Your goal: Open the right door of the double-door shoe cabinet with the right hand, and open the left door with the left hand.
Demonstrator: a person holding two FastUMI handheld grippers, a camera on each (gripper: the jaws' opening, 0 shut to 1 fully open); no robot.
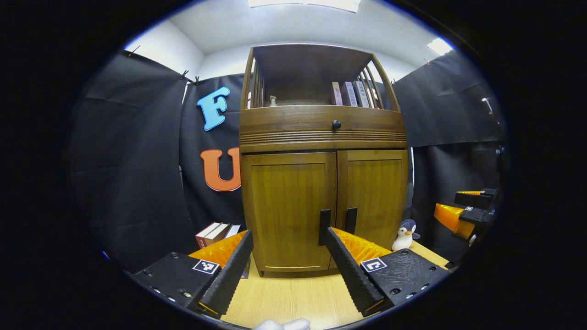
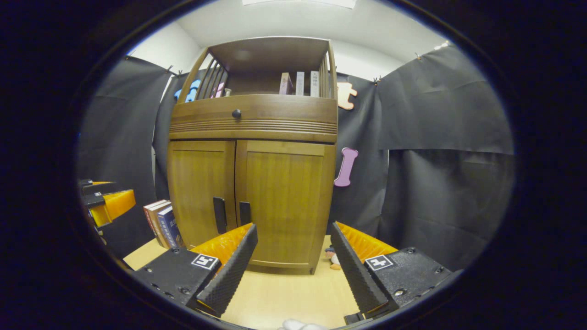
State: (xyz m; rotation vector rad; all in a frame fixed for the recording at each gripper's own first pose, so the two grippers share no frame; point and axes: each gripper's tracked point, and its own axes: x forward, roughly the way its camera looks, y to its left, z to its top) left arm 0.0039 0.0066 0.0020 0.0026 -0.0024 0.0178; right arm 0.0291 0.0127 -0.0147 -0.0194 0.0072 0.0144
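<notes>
Doors (image 2: 284, 201) remain closed, both grippers' fingers apart, holding nothing. Right gripper (image 2: 293, 245) should pinch the right handle (image 2: 245, 213) squarely, then swing outward.

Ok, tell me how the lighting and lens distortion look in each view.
Left gripper view: bright ceiling panels glare at the top, the cabinet is sharp and evenly lit, its sides bowing with the fisheye. Right gripper view: similar overhead glare, the cabinet leans and curves, and the edges darken.
</notes>
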